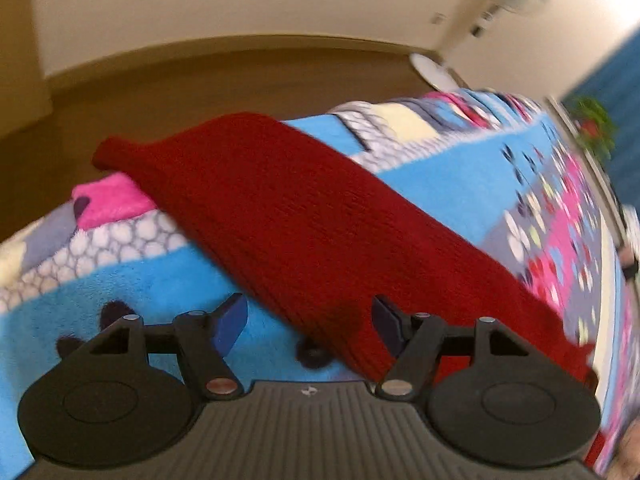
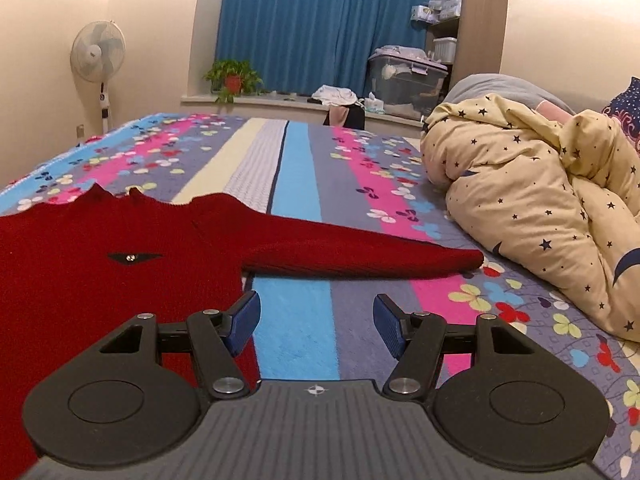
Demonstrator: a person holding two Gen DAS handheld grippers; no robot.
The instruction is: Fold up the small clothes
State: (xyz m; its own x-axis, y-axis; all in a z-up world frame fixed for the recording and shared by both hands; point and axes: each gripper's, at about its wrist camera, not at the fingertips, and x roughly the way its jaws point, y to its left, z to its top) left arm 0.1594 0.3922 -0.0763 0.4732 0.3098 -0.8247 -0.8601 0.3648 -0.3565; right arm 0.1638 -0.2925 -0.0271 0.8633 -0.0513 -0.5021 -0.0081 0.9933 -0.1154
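Only the right wrist view shows the red sweater's (image 2: 100,264) body, at left, its sleeve (image 2: 360,250) running rightward toward the star-print quilt (image 2: 540,208). The left view shows one sleeve (image 1: 304,216) running diagonally from upper left to lower right over the bed (image 1: 460,184). The left claw (image 1: 308,326) and the right claw (image 2: 316,324) gape, holding nothing.

Both views sat just behind their own tool, low over the bed (image 2: 304,152). The left wrist view tilted down, close on the red sweater (image 1: 288,208); the right wrist view faced the blue curtain (image 2: 320,24). The 2 shared sweater and bed.
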